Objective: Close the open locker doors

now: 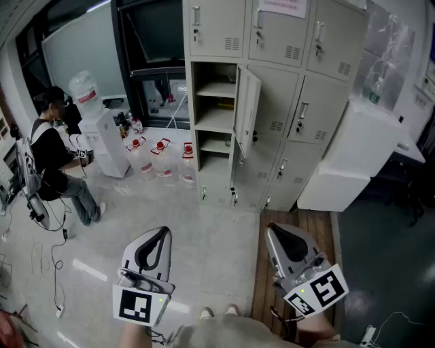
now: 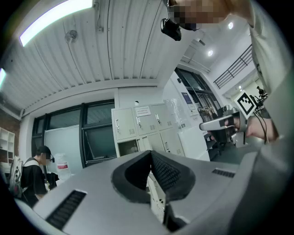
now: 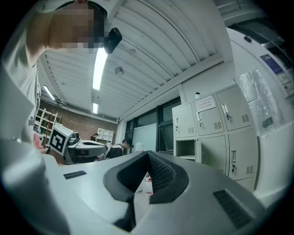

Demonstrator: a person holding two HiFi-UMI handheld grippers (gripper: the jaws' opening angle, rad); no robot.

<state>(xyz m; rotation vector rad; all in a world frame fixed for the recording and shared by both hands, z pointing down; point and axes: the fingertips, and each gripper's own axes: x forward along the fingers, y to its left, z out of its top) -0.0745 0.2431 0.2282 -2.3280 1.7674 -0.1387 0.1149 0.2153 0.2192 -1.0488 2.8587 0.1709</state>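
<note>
Open locker door [image 1: 246,109] well ahead of left gripper [image 1: 162,234], right gripper [image 1: 277,234]; jaws closed, empty.

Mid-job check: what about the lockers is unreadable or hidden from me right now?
Paper notice, head view: cut by the top edge, print too small.
Open locker shelves, head view: contents too small to tell.
Bottom locker row, left gripper view: mostly behind the left gripper.

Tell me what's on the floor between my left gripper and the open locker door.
Nothing: the head view shows bare pale floor between the left gripper and the open locker door. The water bottles stand off to the left.
</note>
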